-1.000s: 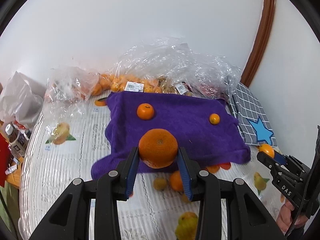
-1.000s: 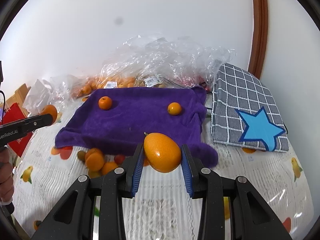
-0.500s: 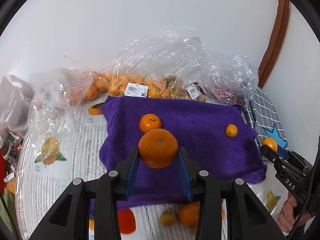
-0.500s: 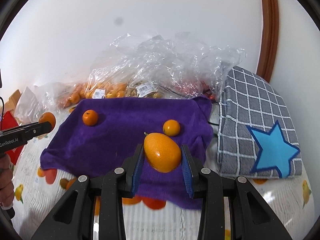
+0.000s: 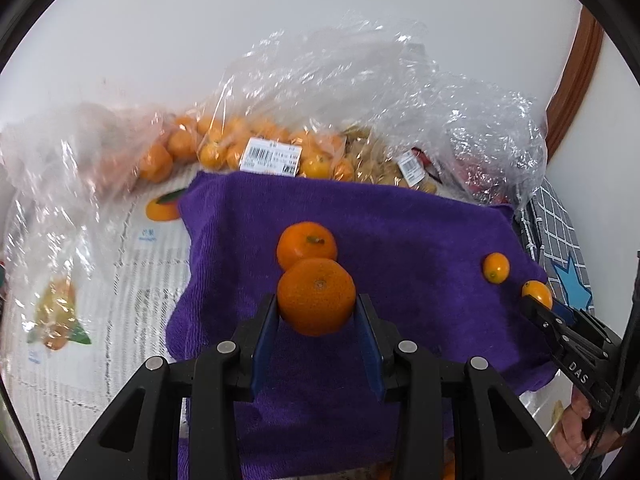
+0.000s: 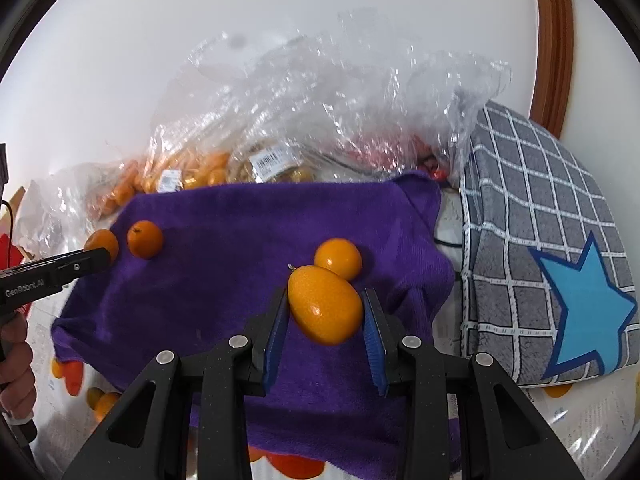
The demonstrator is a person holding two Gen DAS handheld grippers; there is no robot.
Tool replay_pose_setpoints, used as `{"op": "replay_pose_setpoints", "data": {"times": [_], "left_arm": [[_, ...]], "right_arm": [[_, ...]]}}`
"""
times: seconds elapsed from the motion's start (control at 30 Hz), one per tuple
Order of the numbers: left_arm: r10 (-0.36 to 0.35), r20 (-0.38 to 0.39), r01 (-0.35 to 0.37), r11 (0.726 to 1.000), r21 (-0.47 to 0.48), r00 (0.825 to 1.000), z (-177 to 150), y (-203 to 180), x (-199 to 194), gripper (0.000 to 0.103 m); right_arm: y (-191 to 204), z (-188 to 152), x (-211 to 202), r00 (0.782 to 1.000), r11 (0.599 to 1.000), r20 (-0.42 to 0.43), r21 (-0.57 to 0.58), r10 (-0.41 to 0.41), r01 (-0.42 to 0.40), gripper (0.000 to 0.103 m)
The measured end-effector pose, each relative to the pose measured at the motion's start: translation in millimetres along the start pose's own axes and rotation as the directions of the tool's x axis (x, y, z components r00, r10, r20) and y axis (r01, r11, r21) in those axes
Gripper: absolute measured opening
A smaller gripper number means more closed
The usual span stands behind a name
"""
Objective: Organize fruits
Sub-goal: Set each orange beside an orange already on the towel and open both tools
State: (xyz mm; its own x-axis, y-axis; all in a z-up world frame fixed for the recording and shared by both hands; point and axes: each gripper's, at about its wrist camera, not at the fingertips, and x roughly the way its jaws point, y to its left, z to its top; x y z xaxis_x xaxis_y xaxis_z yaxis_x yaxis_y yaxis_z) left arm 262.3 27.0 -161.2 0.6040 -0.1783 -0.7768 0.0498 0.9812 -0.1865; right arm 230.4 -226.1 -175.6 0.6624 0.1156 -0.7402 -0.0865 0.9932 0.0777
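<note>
Left wrist view: mounted behind the left gripper (image 5: 316, 316), looking forward and down, close over the purple towel (image 5: 400, 232), plastic bags (image 5: 360, 92) at 12 o'clock, right gripper (image 5: 538, 300) entering at 4 o'clock. Right wrist view: same low forward tilt behind the right gripper (image 6: 324, 312), checked cushion (image 6: 532, 208) at 3 o'clock, left gripper (image 6: 102, 250) at 9 o'clock. Shared: towel, bags, white wall.

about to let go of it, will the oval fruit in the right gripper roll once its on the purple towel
Probably only a little: the oval fruit is egg-shaped, so it would likely wobble. The purple towel looks plush, and the small round fruit sits still there.
</note>
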Motion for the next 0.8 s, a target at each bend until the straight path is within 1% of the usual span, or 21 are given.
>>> {"op": "replay_pose_setpoints", "data": {"times": [0.07, 0.17, 0.33, 0.53, 0.67, 0.73, 0.77, 0.8], "left_arm": [[0.006, -0.025, -0.006, 1.000, 0.013, 1.000, -1, 1, 7, 0.037], [0.005, -0.012, -0.004, 1.000, 0.011, 1.000, -3, 1, 8, 0.037], [0.017, -0.024, -0.017, 1.000, 0.024, 1.000, -5, 0, 13, 0.037], [0.023, -0.046, -0.022, 1.000, 0.016, 0.999, -8, 3, 23, 0.037], [0.021, -0.055, -0.020, 1.000, 0.019, 0.998, -11, 3, 28, 0.037], [0.032, -0.053, -0.030, 0.999, 0.027, 0.998, -12, 1, 29, 0.037], [0.032, -0.053, -0.030, 0.999, 0.029, 0.998, -12, 1, 29, 0.037], [0.029, -0.053, -0.027, 0.999, 0.030, 0.998, -12, 1, 28, 0.037]], "right_arm": [[-2, -1, 8, 1.000, 1.000, -0.023, -0.002, -0.012, 0.012, 0.036], [-1, -4, 14, 0.999, 1.000, -0.034, -0.013, -0.018, 0.017, 0.036], [1, -8, 22, 0.999, 1.000, -0.047, -0.023, -0.015, 0.014, 0.036], [9, -12, 32, 0.997, 0.999, -0.073, -0.047, -0.020, 0.017, 0.036], [10, -13, 35, 0.997, 0.998, -0.067, -0.058, -0.036, 0.032, 0.036], [10, -14, 34, 0.998, 0.998, -0.058, -0.058, -0.029, 0.026, 0.037], [10, -14, 33, 0.998, 0.998, -0.057, -0.059, -0.025, 0.021, 0.038], [11, -14, 33, 0.998, 0.998, -0.055, -0.062, -0.024, 0.020, 0.042]]}}
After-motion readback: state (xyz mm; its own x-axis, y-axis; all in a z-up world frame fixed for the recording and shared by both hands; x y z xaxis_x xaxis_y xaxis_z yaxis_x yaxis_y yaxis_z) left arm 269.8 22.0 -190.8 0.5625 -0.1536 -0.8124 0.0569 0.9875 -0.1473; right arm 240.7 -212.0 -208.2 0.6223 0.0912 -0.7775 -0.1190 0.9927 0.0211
